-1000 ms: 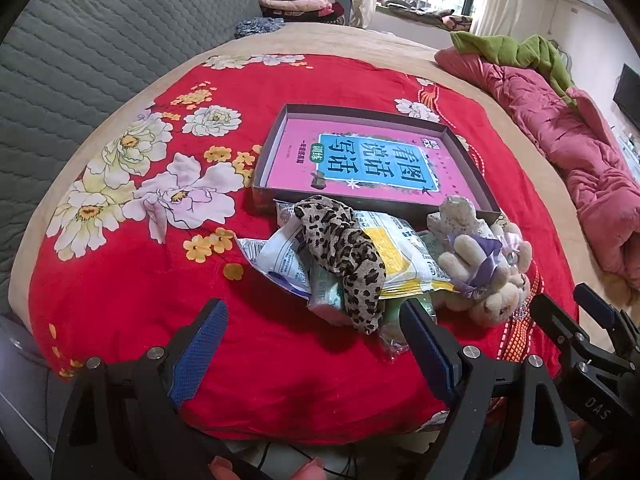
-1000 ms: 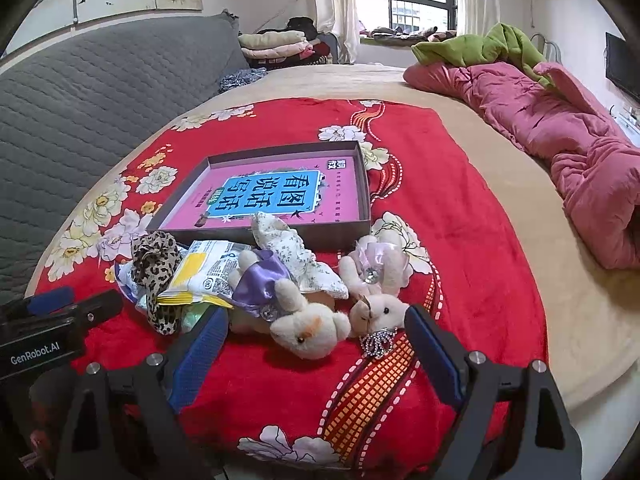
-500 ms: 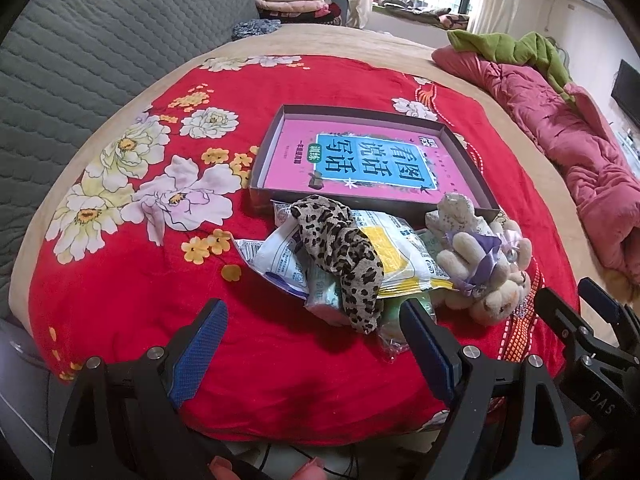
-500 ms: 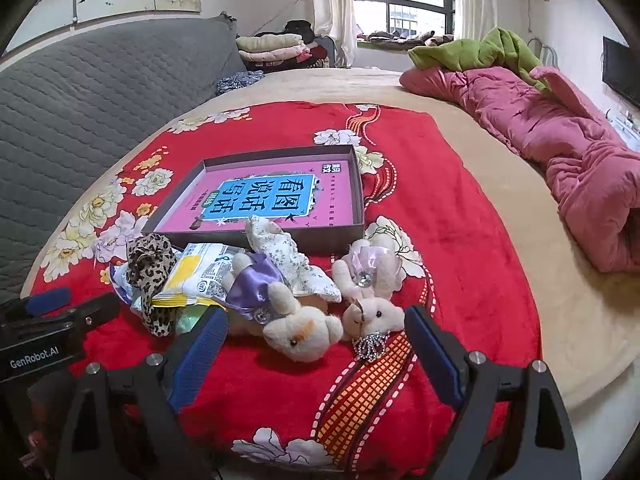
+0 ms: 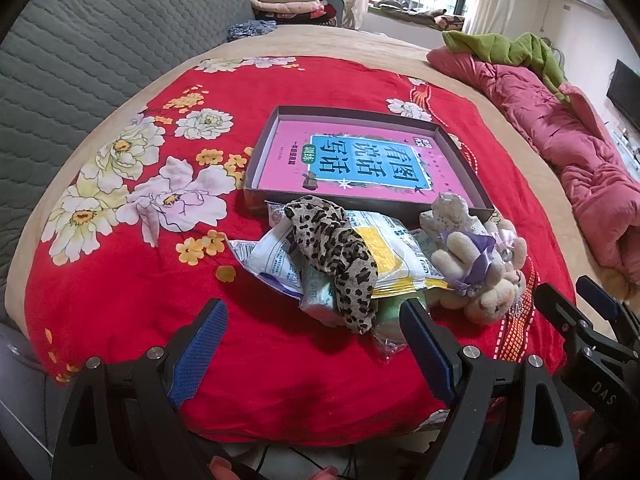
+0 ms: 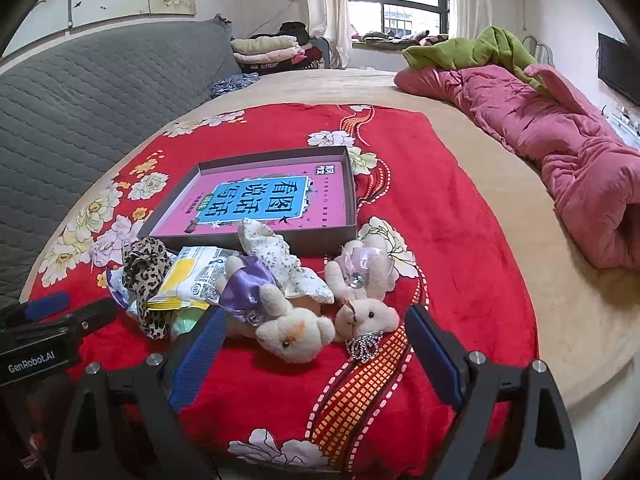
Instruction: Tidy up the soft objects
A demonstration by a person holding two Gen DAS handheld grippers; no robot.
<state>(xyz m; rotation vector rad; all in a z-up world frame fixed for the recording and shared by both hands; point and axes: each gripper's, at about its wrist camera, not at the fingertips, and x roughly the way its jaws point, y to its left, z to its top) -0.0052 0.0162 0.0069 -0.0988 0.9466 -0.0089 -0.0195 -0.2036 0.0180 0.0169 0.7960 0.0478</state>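
Soft toys and a leopard-print scrunchie lie heaped with snack packets on the red floral blanket, just in front of the shallow box, which holds only a pink book. Sorting appears not yet begun. Left gripper and right gripper hover wide apart, empty. Items under the pile are hidden; packet print is unreadable.
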